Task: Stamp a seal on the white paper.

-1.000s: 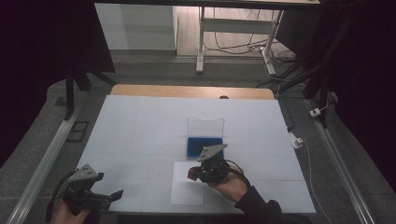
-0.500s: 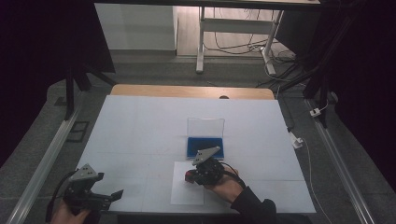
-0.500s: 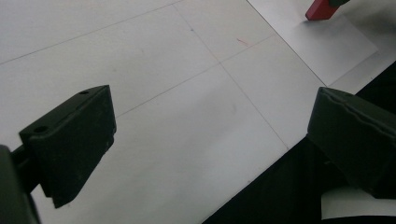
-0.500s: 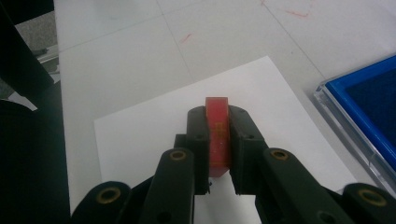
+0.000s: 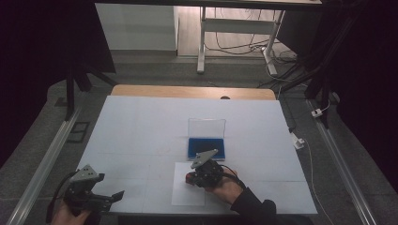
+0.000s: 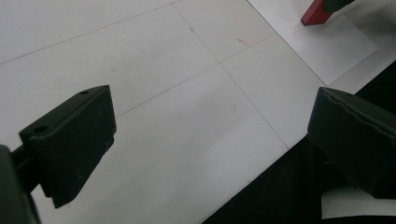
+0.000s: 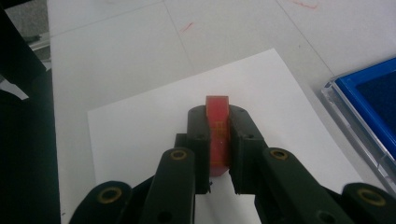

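Note:
My right gripper (image 7: 218,122) is shut on a small red block (image 7: 218,133), likely a stamp, held just over a white sheet of paper (image 7: 140,135). In the high view that gripper (image 5: 193,178) sits over the paper (image 5: 187,194) near the table's front, with the red block (image 5: 189,178) showing at its left side. Behind it lies an open blue ink pad (image 5: 206,147) with a clear lid standing up. My left gripper (image 5: 115,197) is at the front left corner, open, with nothing between its jaws. From the left gripper view (image 6: 210,140), the red block (image 6: 316,13) shows far off on the paper (image 6: 327,42).
The white table top (image 5: 141,126) has a wooden strip along its far edge. A metal rail (image 5: 42,168) runs along the left side and another along the right. Cables and a frame stand on the floor beyond.
My right gripper has shifted slightly left and toward the front over the paper with the red block in it. The left gripper has stayed still.

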Tool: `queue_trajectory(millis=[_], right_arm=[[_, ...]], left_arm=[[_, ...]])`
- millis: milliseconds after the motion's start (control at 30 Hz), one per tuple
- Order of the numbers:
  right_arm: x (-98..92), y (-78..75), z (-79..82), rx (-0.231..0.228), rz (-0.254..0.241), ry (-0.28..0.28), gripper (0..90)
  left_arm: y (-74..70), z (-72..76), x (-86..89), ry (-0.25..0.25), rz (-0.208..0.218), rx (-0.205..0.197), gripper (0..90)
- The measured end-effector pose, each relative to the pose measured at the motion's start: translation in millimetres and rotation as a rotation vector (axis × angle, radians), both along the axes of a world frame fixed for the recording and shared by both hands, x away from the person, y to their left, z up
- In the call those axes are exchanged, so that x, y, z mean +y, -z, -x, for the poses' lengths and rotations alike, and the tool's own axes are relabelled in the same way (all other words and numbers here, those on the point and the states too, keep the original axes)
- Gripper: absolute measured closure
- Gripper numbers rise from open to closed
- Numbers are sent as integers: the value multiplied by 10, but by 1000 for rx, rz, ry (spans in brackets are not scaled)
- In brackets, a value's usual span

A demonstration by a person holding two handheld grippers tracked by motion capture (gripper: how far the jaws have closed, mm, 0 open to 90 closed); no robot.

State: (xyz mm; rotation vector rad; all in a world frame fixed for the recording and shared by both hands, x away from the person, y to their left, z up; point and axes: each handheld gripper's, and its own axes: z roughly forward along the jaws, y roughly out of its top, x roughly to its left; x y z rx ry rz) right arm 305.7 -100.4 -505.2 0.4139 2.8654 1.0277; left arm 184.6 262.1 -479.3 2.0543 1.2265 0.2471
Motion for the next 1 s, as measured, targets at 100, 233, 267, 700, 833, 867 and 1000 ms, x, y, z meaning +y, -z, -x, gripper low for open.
queue_trajectory(millis=[100,233,267,700,833,867,1000], right_arm=[[9,1,12,-7,4,-1,806],[23,-1,47,-22,13,4,807],[28,-2,63,-31,17,5,807],[10,19,49,-21,-5,13,807],[-21,31,-2,27,-33,24,808],[-25,35,-10,39,-42,30,807],[-17,34,12,14,-31,19,807]], left_arm=[[0,-3,-3,0,-3,2,18],[1,-7,-6,1,-5,4,18],[1,-8,-7,1,-5,4,18],[1,-8,-4,1,-1,3,18],[1,-8,1,0,4,4,18],[1,-8,1,0,4,4,18],[1,-9,1,1,3,4,18]])
